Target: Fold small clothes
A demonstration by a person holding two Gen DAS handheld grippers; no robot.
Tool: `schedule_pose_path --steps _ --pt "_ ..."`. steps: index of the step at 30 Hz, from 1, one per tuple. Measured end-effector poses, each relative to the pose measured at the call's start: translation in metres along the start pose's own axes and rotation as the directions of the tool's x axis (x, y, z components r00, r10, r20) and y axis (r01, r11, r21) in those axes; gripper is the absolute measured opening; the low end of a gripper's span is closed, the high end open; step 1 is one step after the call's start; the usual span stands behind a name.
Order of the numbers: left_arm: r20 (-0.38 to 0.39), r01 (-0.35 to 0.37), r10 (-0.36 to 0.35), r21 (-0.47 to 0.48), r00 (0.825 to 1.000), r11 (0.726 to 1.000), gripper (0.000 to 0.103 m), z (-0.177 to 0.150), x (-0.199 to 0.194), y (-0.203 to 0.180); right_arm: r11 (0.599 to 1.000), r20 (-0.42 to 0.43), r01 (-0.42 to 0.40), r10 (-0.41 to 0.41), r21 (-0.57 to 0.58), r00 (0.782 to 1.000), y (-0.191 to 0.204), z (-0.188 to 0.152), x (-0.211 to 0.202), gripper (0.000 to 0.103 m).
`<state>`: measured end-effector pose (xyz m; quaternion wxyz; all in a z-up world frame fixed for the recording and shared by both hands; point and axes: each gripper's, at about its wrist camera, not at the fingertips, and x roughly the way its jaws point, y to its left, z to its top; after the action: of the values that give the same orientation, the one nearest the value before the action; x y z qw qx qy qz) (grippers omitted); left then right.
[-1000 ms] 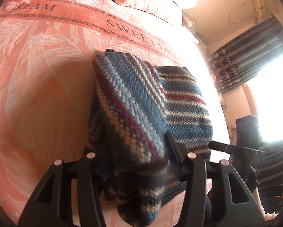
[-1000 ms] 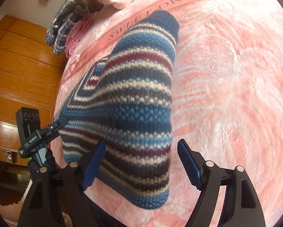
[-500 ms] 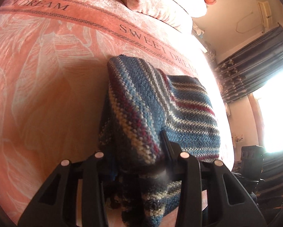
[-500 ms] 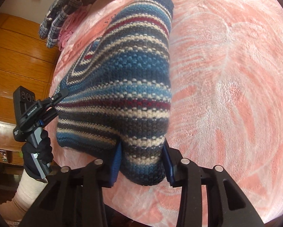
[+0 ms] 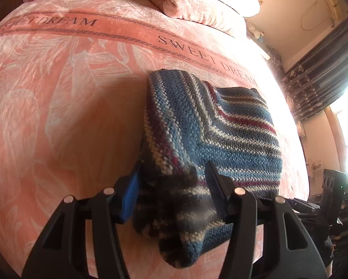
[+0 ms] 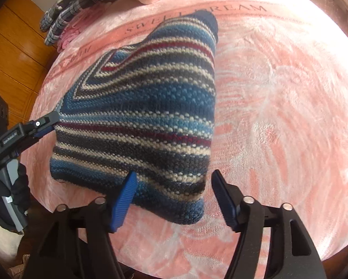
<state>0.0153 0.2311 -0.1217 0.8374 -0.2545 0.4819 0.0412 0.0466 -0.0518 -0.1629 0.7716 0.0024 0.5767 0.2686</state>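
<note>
One striped sweater [image 6: 146,116] lies lengthwise toward the pillow [image 5: 197,2]; our left gripper [image 5: 174,186] pinches its near corner, our right gripper [image 6: 174,195] gapes.

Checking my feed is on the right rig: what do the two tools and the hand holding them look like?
Both tools are black plastic with ribbed blue finger pads and silver screws. The left tool's body carries white lettering; a black-gloved hand grips its grey handle.

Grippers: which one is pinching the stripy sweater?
The left gripper. Its fingers squeeze the striped sweater at its folded edge. The right gripper is open, with a gap showing beside the sweater's corner.
</note>
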Motion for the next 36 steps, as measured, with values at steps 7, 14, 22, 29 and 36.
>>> schedule_pose_path --steps 7,14,22,29,36 --pt "0.045 -0.096 0.094 0.045 0.995 0.994 0.073 -0.027 -0.049 -0.036 0.975 0.131 0.215 -0.206 -0.060 0.970 0.027 -0.003 -0.052 0.096" --pt "0.079 -0.179 0.173 0.081 0.982 0.980 0.076 -0.051 -0.083 -0.059 0.970 0.194 0.237 -0.221 -0.062 0.956 0.045 -0.010 -0.087 0.099" --pt "0.102 -0.236 0.227 0.096 0.969 0.967 0.083 -0.070 -0.107 -0.077 0.977 0.187 0.207 -0.194 -0.054 0.963 0.054 -0.020 -0.109 0.099" --pt "0.109 -0.246 0.235 0.098 0.966 0.964 0.084 -0.083 -0.118 -0.088 0.976 0.207 0.218 -0.210 -0.014 0.955 0.054 -0.035 -0.126 0.099" --pt "0.115 -0.266 0.252 0.121 0.961 0.956 0.085 -0.093 -0.124 -0.098 0.971 0.233 0.238 -0.227 -0.016 0.945 0.059 -0.046 -0.140 0.099"
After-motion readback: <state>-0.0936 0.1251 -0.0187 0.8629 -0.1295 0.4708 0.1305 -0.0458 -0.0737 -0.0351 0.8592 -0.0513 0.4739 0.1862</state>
